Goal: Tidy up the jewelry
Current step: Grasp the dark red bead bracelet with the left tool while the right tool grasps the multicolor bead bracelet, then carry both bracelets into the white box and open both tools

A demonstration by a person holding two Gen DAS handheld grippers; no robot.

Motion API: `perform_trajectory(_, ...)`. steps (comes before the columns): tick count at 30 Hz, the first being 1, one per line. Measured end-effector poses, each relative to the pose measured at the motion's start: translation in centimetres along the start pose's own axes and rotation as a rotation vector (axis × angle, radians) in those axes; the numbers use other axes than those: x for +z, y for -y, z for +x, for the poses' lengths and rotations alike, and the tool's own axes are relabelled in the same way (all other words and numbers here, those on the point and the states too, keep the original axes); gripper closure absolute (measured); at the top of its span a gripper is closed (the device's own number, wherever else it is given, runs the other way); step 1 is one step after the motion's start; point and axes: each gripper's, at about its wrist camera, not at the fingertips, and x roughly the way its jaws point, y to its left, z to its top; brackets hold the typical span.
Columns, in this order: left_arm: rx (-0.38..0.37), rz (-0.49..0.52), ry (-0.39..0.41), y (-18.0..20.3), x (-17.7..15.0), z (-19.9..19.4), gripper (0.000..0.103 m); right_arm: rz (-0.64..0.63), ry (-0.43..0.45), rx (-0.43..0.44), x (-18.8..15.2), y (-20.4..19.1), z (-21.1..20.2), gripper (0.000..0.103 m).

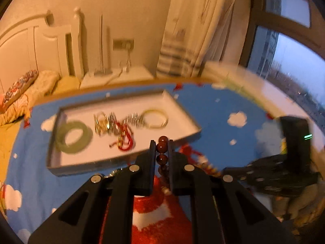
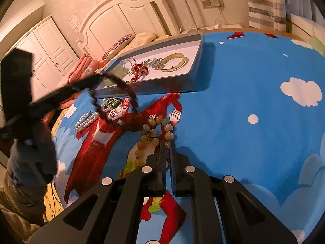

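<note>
My left gripper (image 1: 161,145) is shut on a dark brown bead bracelet (image 1: 162,148) and holds it in the air just in front of the grey tray (image 1: 182,105). In the right wrist view the bracelet (image 2: 130,90) hangs from the left gripper (image 2: 97,79) over the tray's near wall. The tray holds a green jade bangle (image 1: 73,137), a yellow bangle (image 1: 155,119), silver rings and a red cord piece (image 1: 126,136). My right gripper (image 2: 167,142) is shut on a yellow-green bead bracelet (image 2: 154,130) that lies on the blue cloth.
A pearl bracelet (image 2: 85,121) and a green-and-gold brooch (image 2: 112,102) lie on the blue cartoon cloth (image 2: 243,111) in front of the tray (image 2: 195,61). A bed with pillows, a white headboard and a striped curtain stand behind the table.
</note>
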Motion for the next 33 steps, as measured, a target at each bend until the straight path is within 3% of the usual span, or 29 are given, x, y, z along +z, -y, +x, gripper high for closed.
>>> perform_trajectory(3,-0.011,0.009,0.052,0.5,-0.3,-3.4,0.092,0.002,-0.015,-0.014,0.0,0.0,0.2,0.087)
perform_trajectory(5,-0.027,0.004,0.063,0.8,-0.9,-5.0,0.092,0.016,0.069,-0.035,-0.1,0.3,-1.1,0.084)
perform_trajectory(9,-0.013,-0.016,-0.007,0.3,-4.3,-6.6,0.092,0.044,0.051,-0.05,0.1,0.8,-1.0,0.08)
perform_trajectory(12,0.004,-0.064,-0.074,-0.7,-7.3,-6.0,0.092,-0.063,0.047,-0.118,0.3,-1.3,-0.6,0.08)
perform_trajectory(17,0.073,-0.166,-0.192,-3.5,-11.6,-3.7,0.092,-0.232,-0.042,-0.282,0.3,-4.0,1.9,0.08)
perform_trajectory(19,0.071,-0.162,-0.176,-3.8,-11.9,-3.8,0.09,-0.317,-0.067,-0.341,0.3,-5.2,2.7,0.079)
perform_trajectory(23,0.072,-0.15,-0.177,-3.8,-11.7,-3.3,0.085,-0.321,-0.065,-0.33,0.5,-5.1,3.2,0.08)
perform_trajectory(25,0.08,-0.137,-0.161,-3.3,-11.9,-3.1,0.077,-0.33,-0.054,-0.315,0.2,-5.1,3.0,0.082)
perform_trajectory(27,0.1,-0.101,-0.143,-2.3,-12.1,-3.0,0.069,-0.336,-0.05,-0.305,-0.2,-5.5,2.8,0.091)
perform_trajectory(30,0.179,-0.015,-0.133,-0.6,-12.2,-2.6,0.069,-0.344,-0.039,-0.331,-0.5,-6.1,2.8,0.092)
perform_trajectory(33,0.179,-0.023,-0.129,-0.8,-12.1,-2.5,0.069,-0.294,-0.022,-0.339,-0.2,-5.3,2.4,0.092)
